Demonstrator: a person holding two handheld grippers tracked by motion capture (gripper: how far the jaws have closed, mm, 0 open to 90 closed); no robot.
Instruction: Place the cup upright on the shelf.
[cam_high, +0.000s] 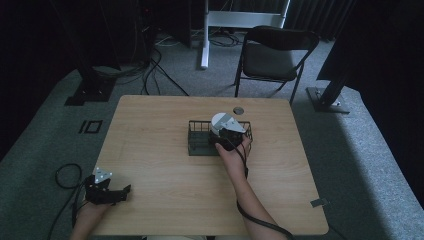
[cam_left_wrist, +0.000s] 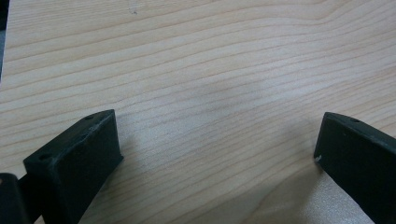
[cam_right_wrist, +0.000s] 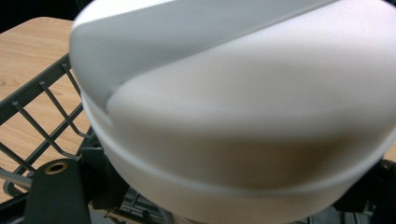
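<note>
Right up against my right hand-held gripper (cam_right_wrist: 219, 186) is a white bowl (cam_right_wrist: 243, 116), so close in the right gripper view that its rounded wall and a pale band around it crowd everything else out. One black jaw shows at the lower left of that view and a dark bit at the lower right, with the bowl between them, so I judge I am gripping the bowl, though the contact itself is hidden. Behind it runs the dark wire basket (cam_right_wrist: 42, 116). From the high view, the basket (cam_high: 200, 145) stands a little beyond the middle of the tabletop (cam_high: 160, 170), and my right hand-held gripper (cam_high: 226, 136) is over its right half with the bowl (cam_high: 220, 120) at the far rim. Whether the bowl already rests on the basket floor or hangs just above it, I cannot tell.

My left hand-held gripper (cam_high: 122, 192) sits at the near left corner of the tabletop, jaws spread wide with nothing between them but bare wood (cam_left_wrist: 210, 93).

As I read it, the carrying is nearly done: the bowl is at the basket. Left is seating it and letting go.
</note>
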